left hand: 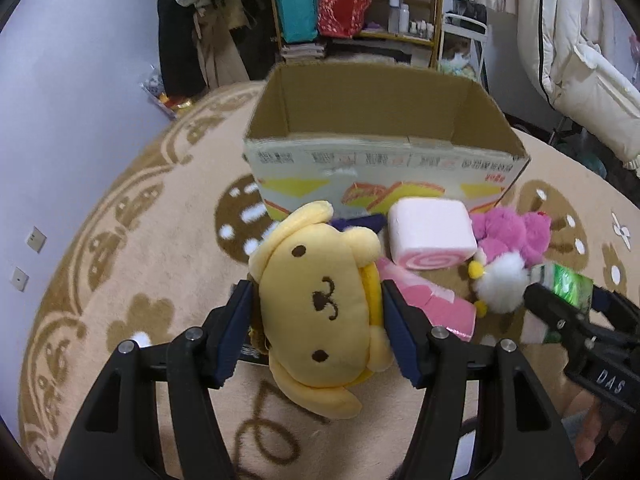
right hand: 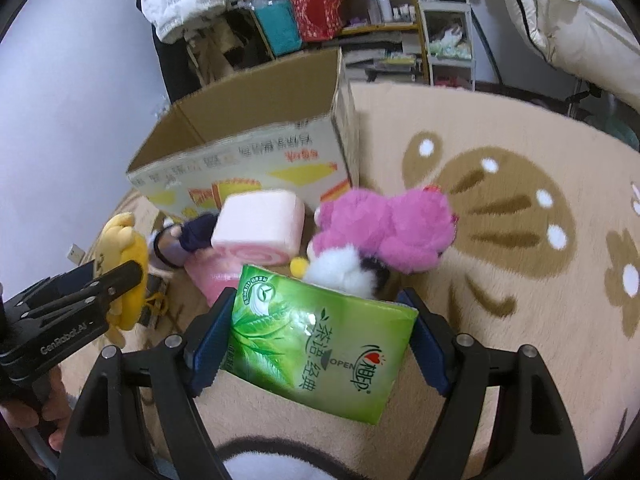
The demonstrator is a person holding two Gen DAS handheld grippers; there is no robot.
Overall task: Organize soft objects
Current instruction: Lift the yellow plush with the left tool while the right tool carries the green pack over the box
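My left gripper [left hand: 316,300] is shut on a yellow dog plush [left hand: 320,304], its blue pads pressing the head from both sides, lifted above the rug. My right gripper [right hand: 320,320] is shut on a green tissue pack [right hand: 316,340], also held off the rug. Ahead stands an open cardboard box [left hand: 384,160], its inside bare. In front of the box lie a pink swirl-roll cushion [left hand: 430,234], a pink plush [left hand: 512,232], a white fluffy toy with yellow bits [left hand: 504,284] and a flat pink item [left hand: 428,300]. A dark purple doll [right hand: 188,240] lies left of the roll.
A beige round rug [left hand: 160,240] with brown patterns covers the floor. Behind the box stand a wooden shelf [left hand: 360,8] with bags and bottles and hanging clothes. White bedding [left hand: 580,60] hangs at the right. A pale wall [left hand: 60,120] runs along the left.
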